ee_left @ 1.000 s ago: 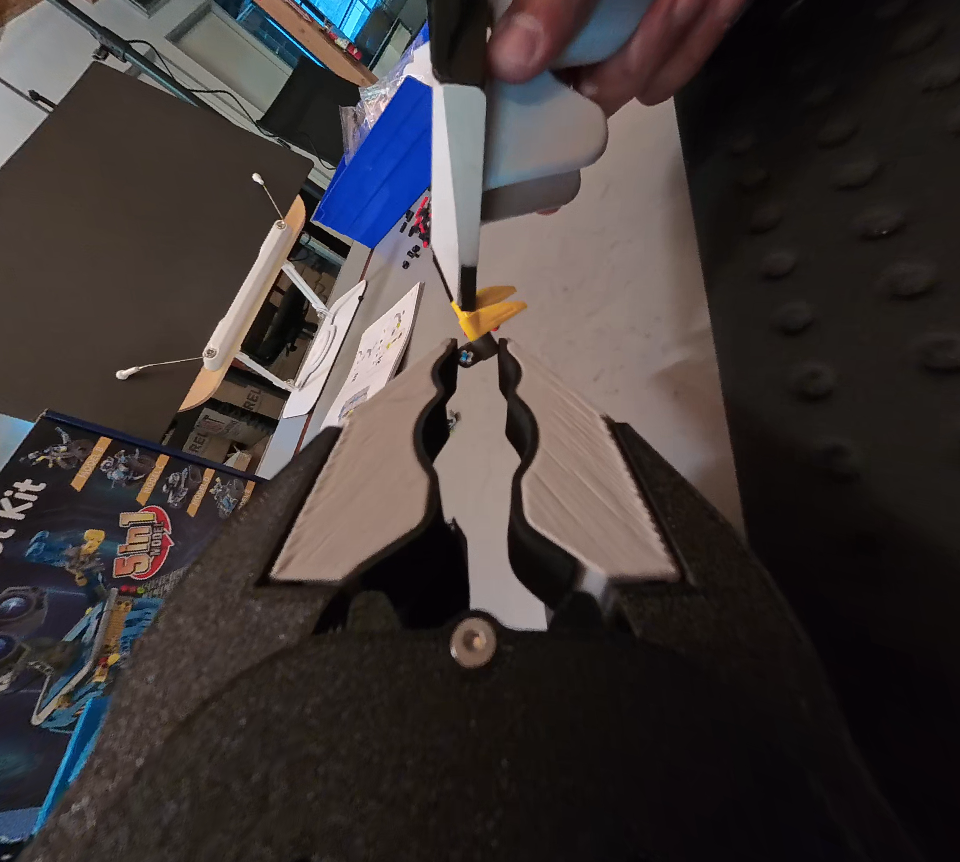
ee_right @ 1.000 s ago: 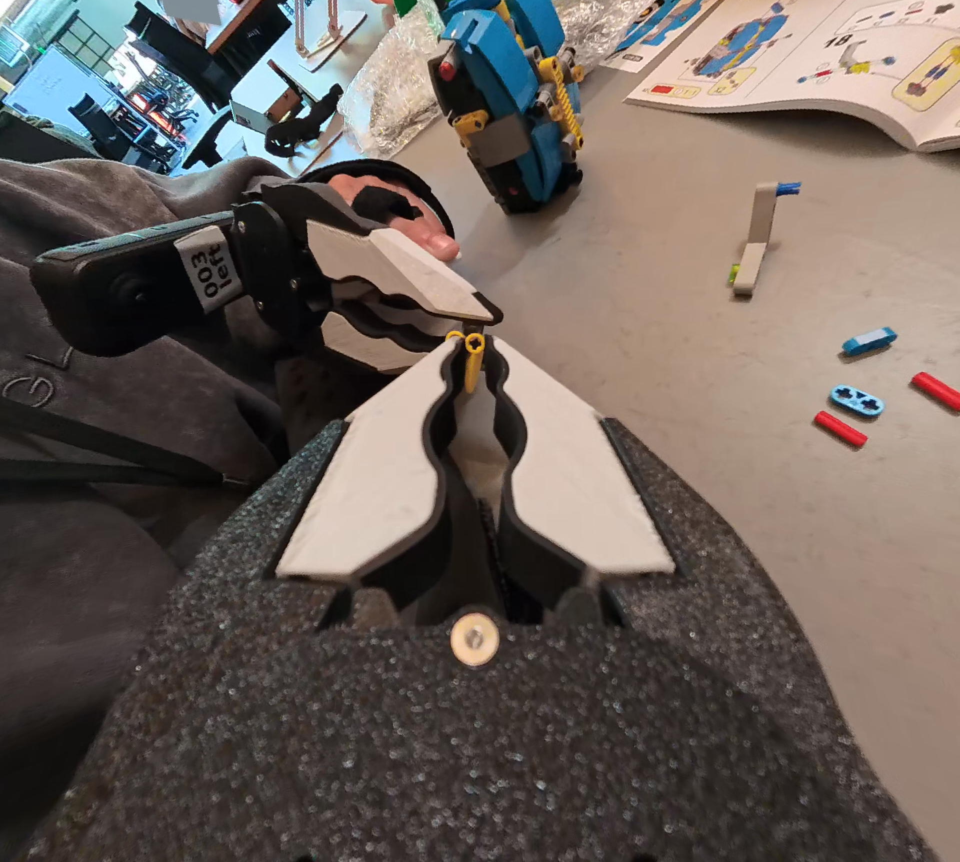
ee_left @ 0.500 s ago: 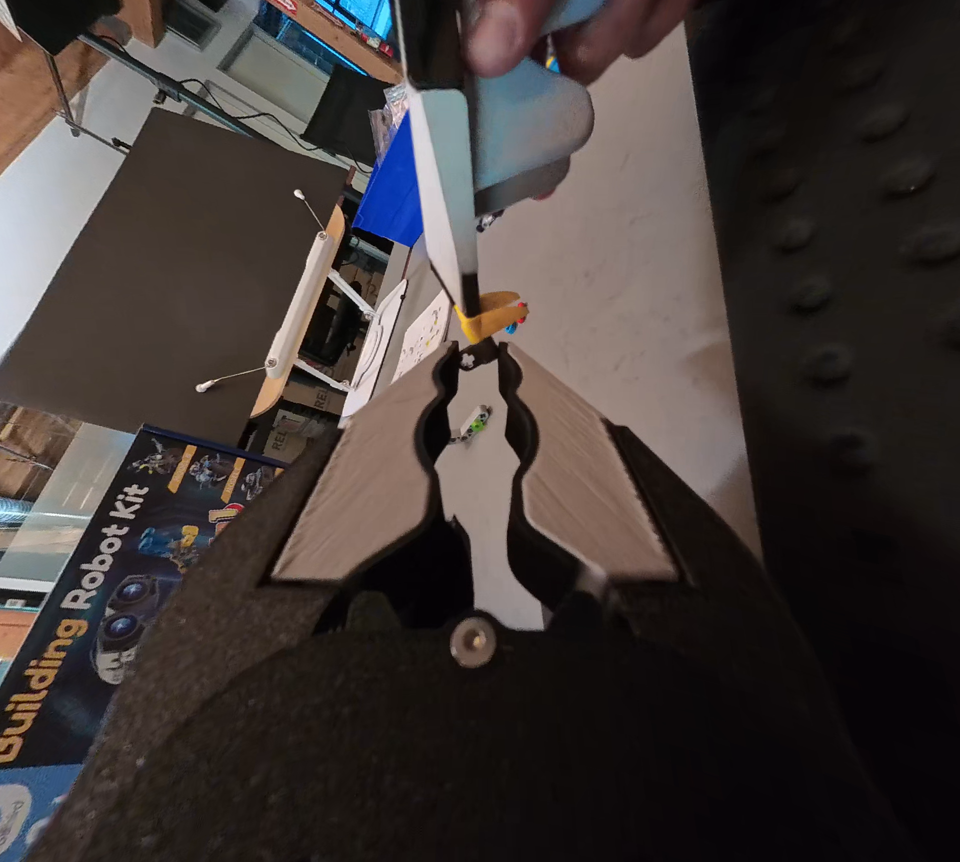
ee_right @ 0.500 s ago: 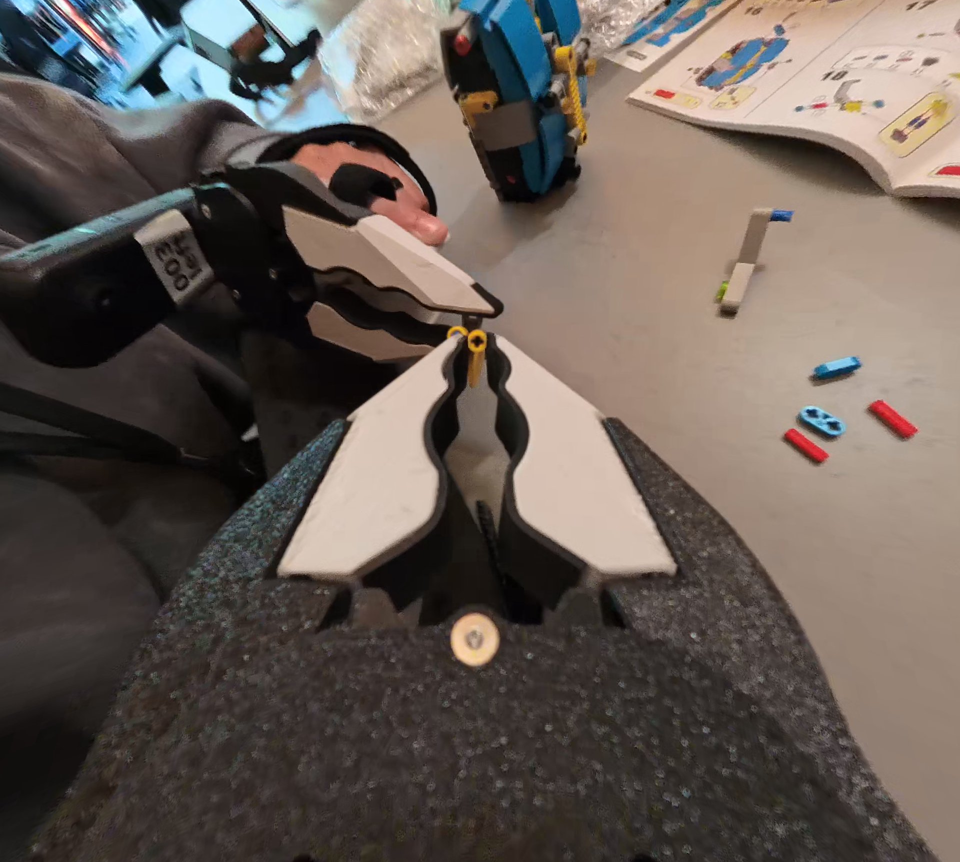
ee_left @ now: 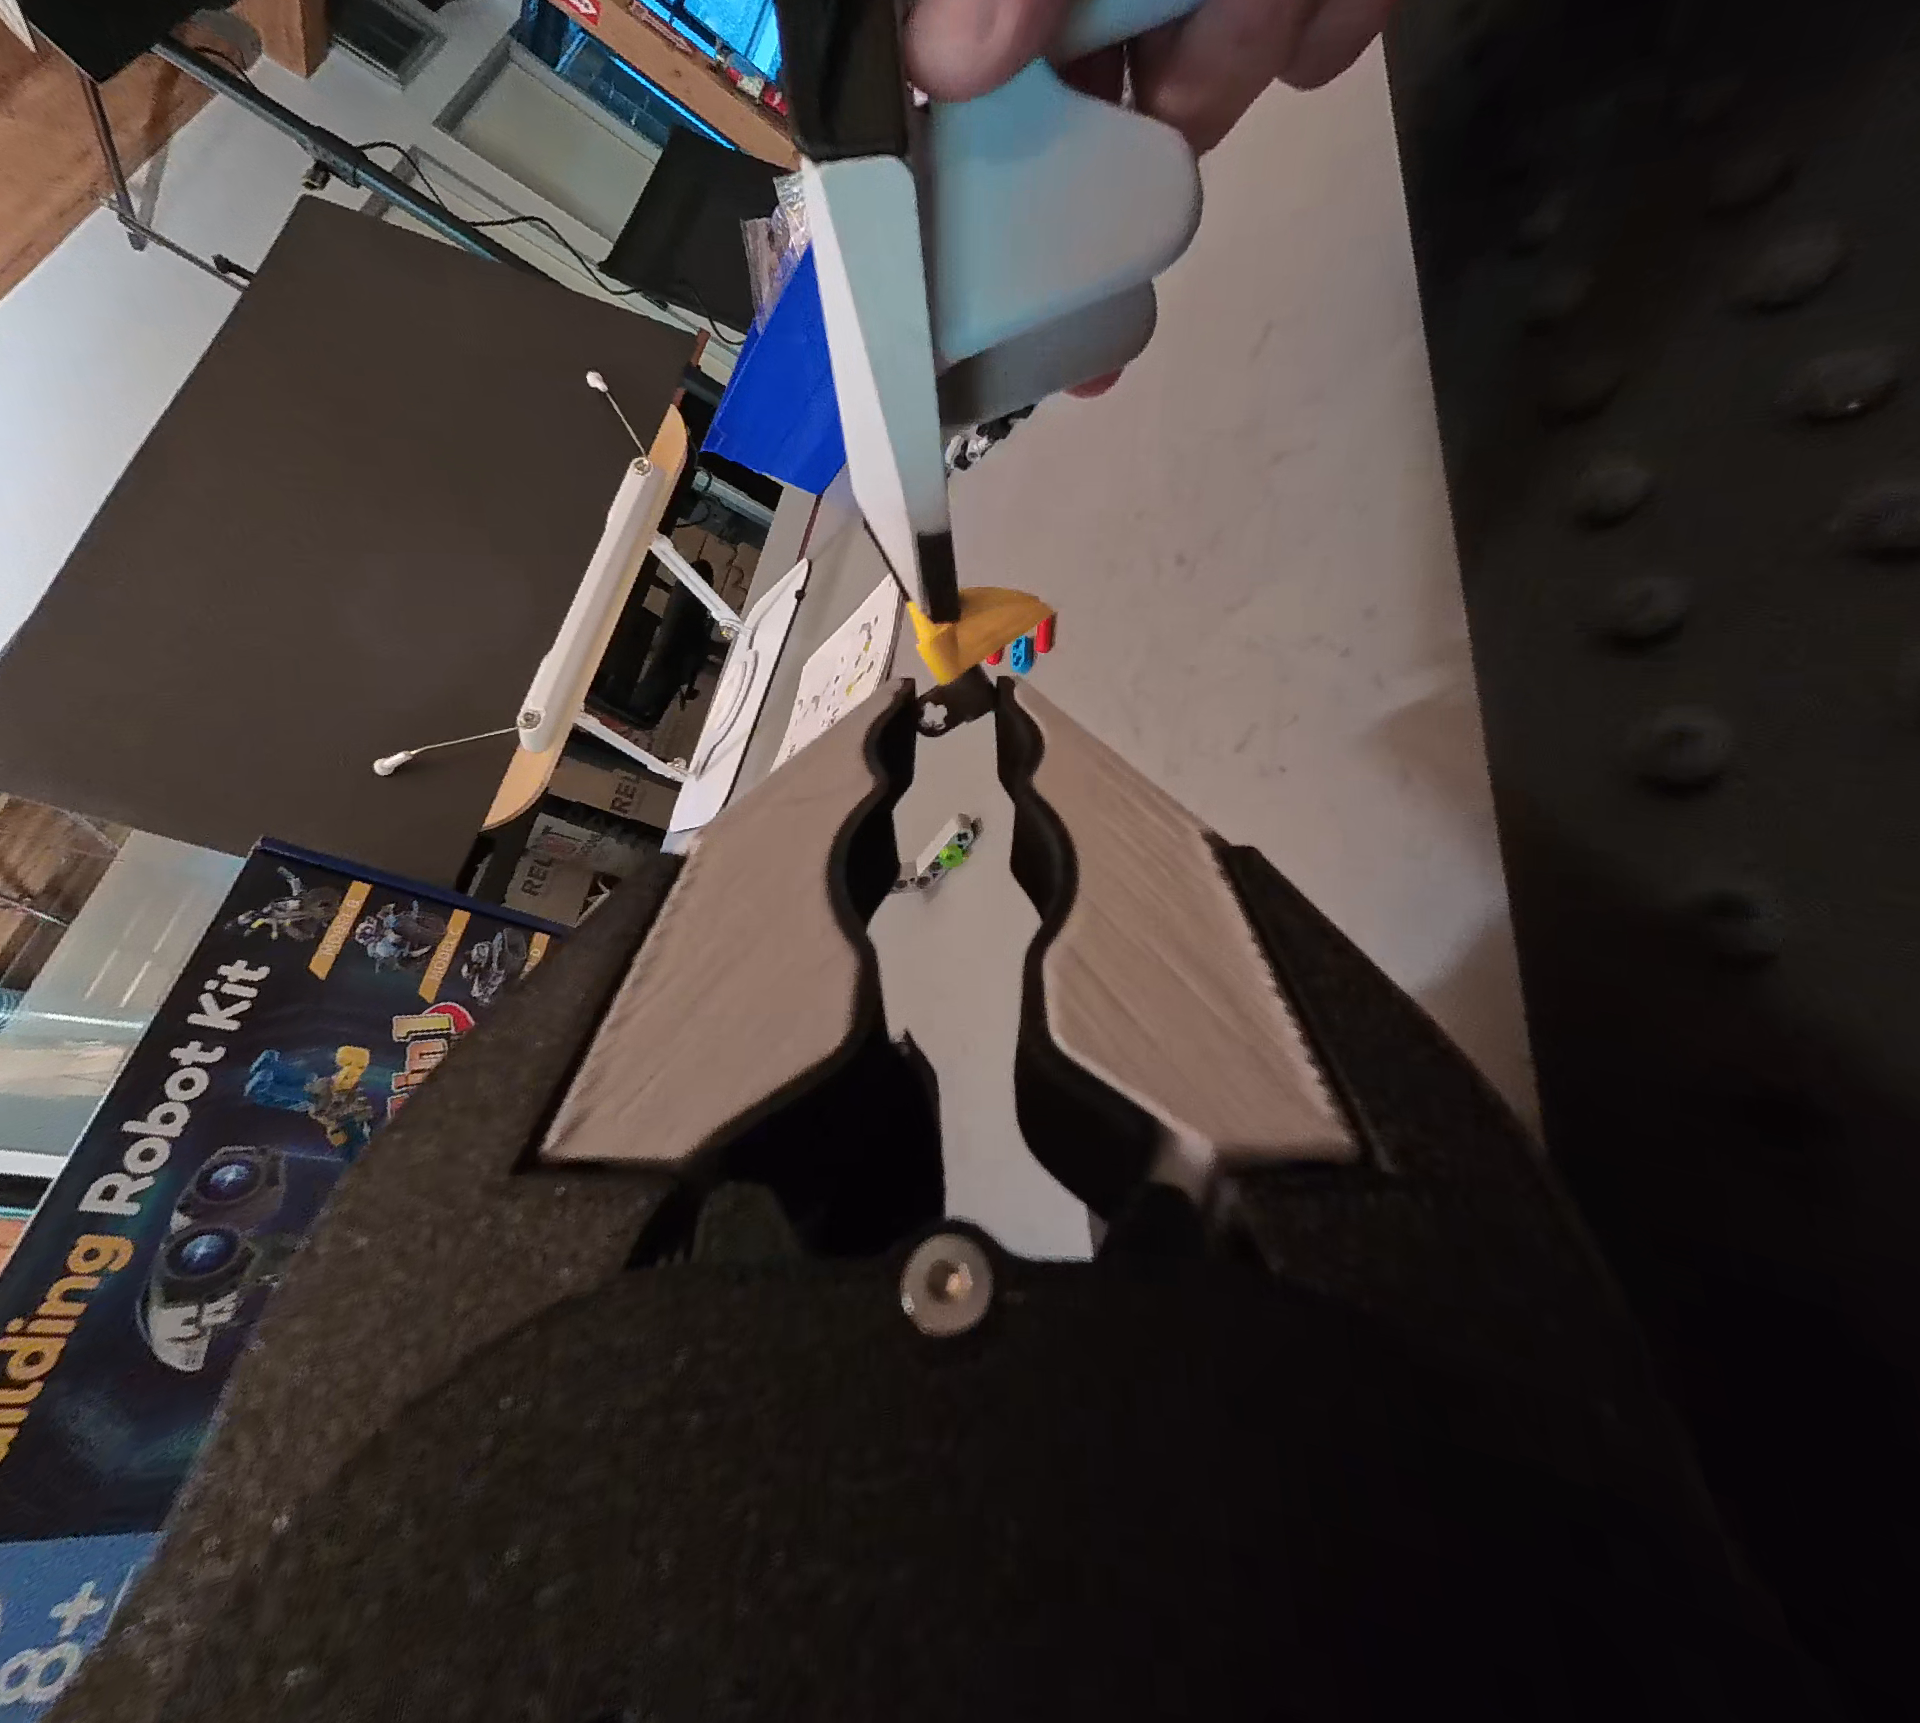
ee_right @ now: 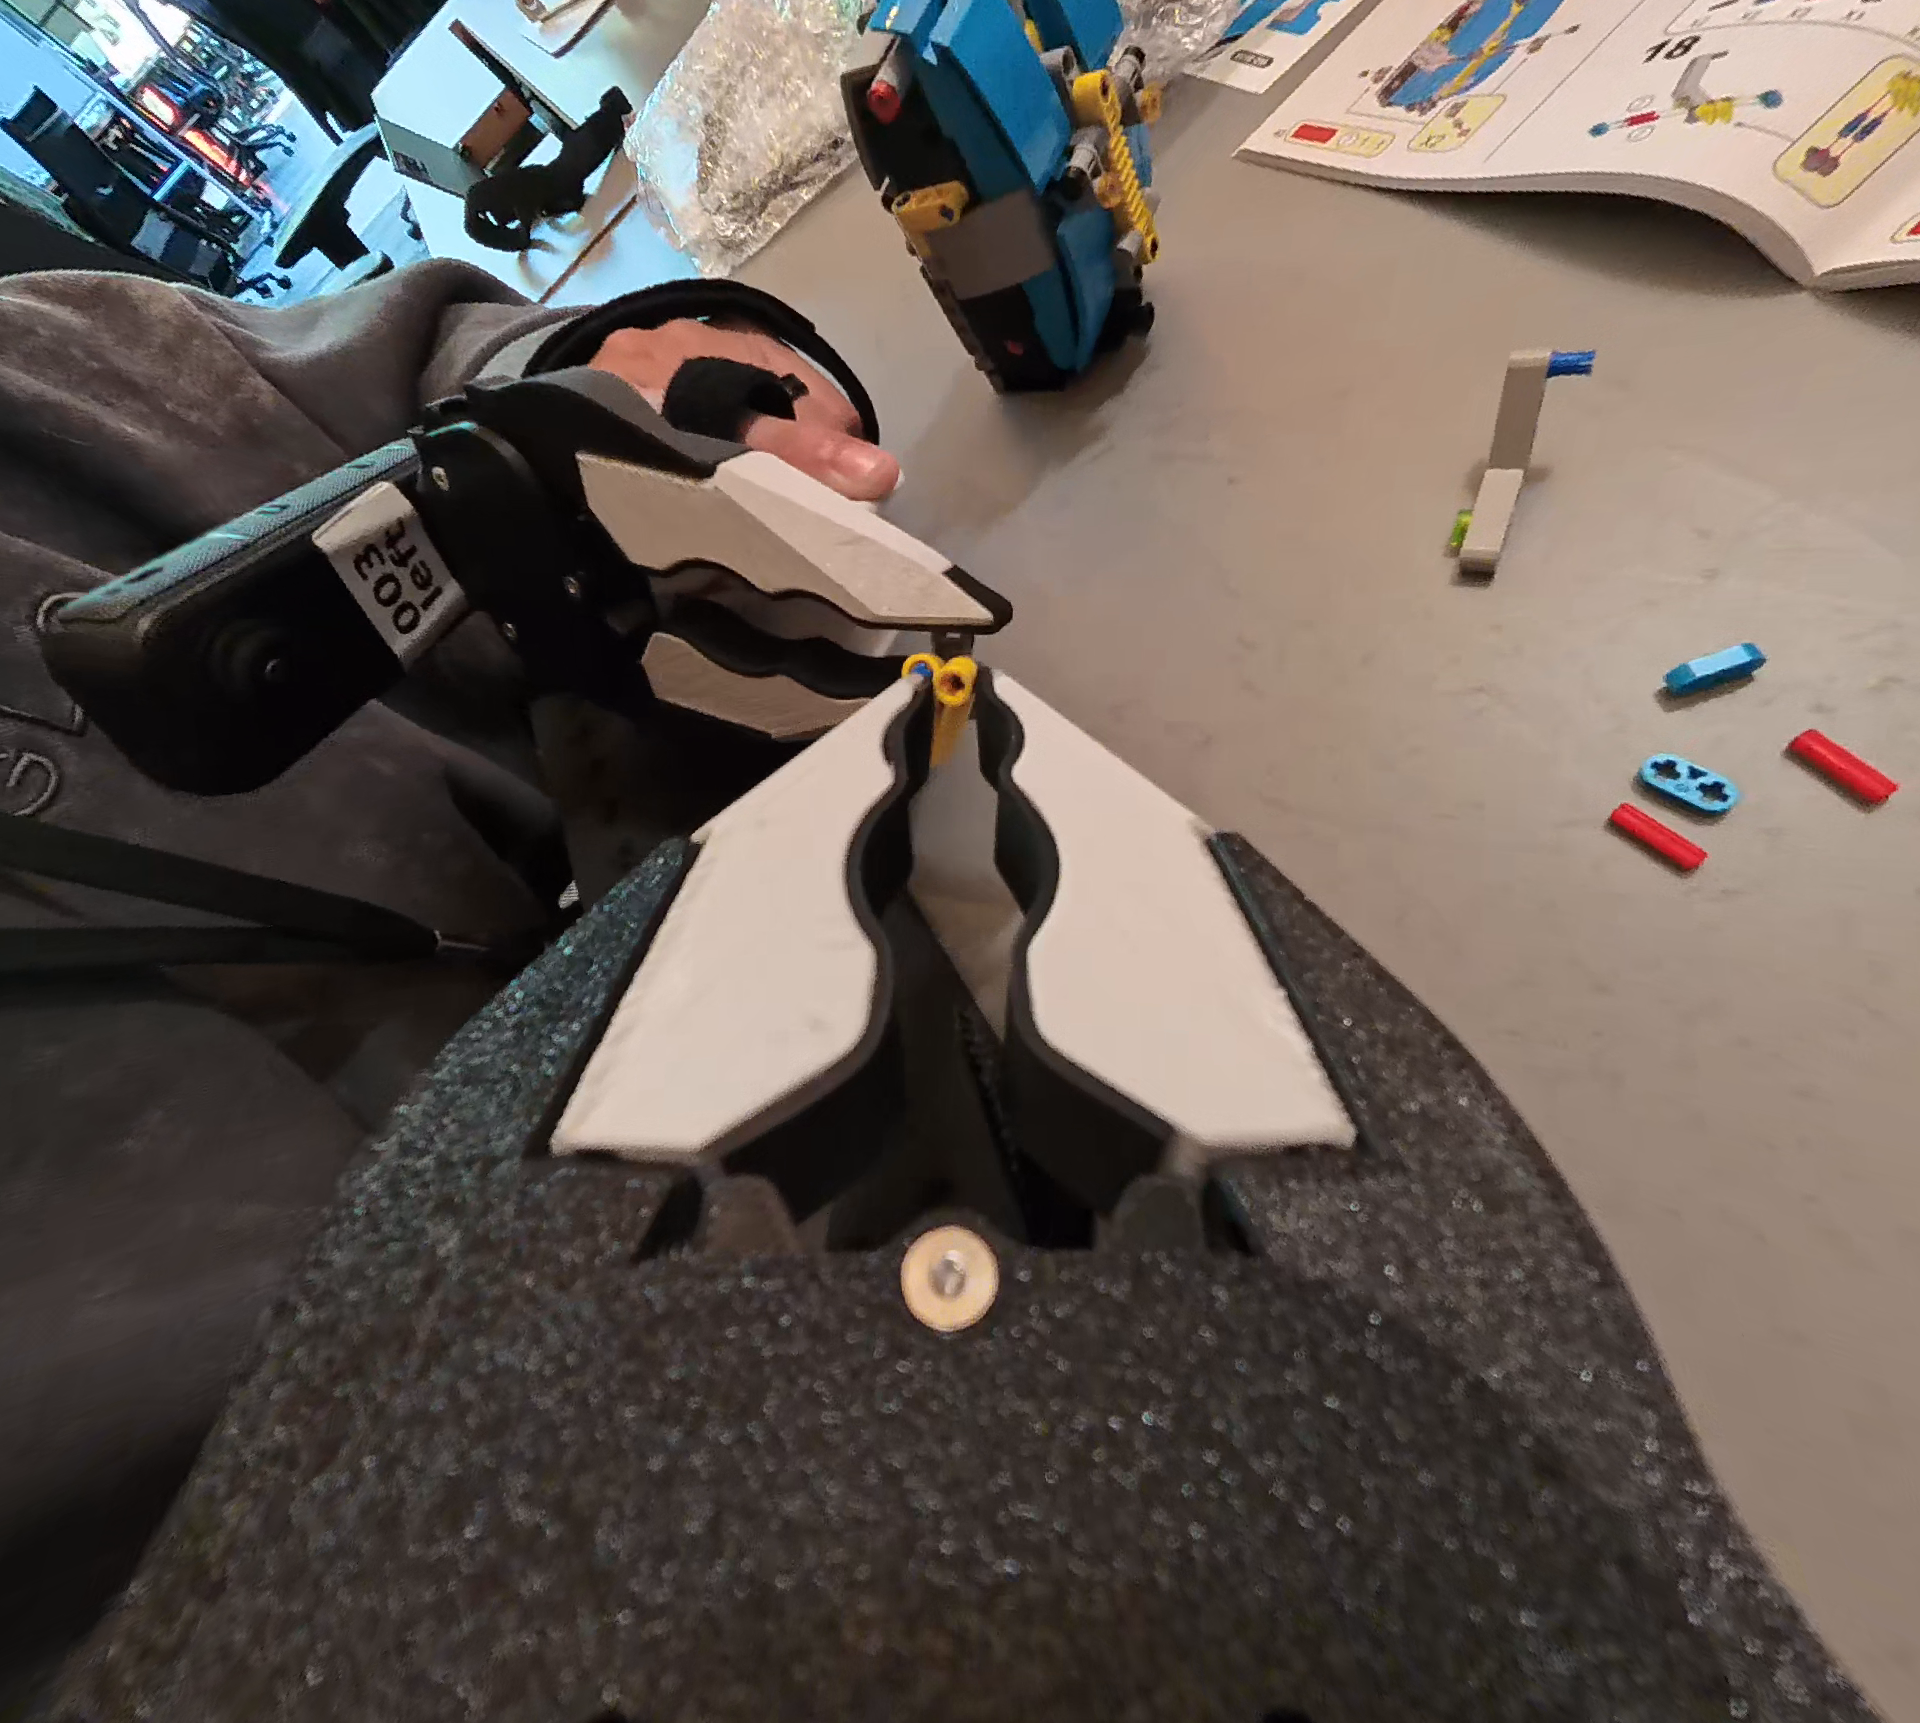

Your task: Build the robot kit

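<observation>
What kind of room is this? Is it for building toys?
Probably a workshop or office with a toy-building table. A half-built blue model stands on the grey table, beside an open instruction booklet and loose small parts. Desks and chairs fill the background.

My white, black-edged right gripper (ee_right: pixel 948 686) pinched a yellow piece (ee_right: pixel 950 699), my left gripper (ee_left: pixel 954 703) a black one (ee_left: pixel 943 717), near a blue-and-yellow model (ee_right: pixel 1013 125), two red pins (ee_right: pixel 1656 837) and a grey table (ee_right: pixel 1351 686).
</observation>
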A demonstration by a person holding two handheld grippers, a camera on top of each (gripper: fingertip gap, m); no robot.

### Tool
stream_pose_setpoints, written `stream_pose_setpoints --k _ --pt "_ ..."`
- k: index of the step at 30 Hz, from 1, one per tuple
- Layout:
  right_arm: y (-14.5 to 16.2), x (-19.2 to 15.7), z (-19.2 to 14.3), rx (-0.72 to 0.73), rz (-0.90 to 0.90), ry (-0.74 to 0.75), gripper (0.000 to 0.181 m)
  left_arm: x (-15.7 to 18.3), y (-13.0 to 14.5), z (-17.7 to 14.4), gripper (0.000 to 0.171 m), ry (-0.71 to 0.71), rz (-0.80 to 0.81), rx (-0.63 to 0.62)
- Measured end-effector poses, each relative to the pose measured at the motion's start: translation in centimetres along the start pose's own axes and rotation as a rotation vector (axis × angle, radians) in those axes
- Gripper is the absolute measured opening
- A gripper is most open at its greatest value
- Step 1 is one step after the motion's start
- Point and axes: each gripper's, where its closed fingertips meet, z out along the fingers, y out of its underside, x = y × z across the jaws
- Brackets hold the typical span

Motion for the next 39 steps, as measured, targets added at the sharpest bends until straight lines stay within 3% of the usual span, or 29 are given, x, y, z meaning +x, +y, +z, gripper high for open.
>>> stream_pose_setpoints --k 16,23,39 --pt "0.5 -0.5 -0.3 -0.02 0.131 -0.12 0.008 0.5 -0.5 -0.2 0.014 0.008 0.038 0.033" --pt "0.3 -1.1 -0.4 -0.018 0.203 -0.182 0.021 0.5 -0.5 -0.2 0.014 0.01 0.031 0.032" --pt "0.3 -0.9 -0.5 0.017 0.293 -0.283 0.009 0.6 -1.0 -0.5 0.014 -0.003 0.049 0.053"
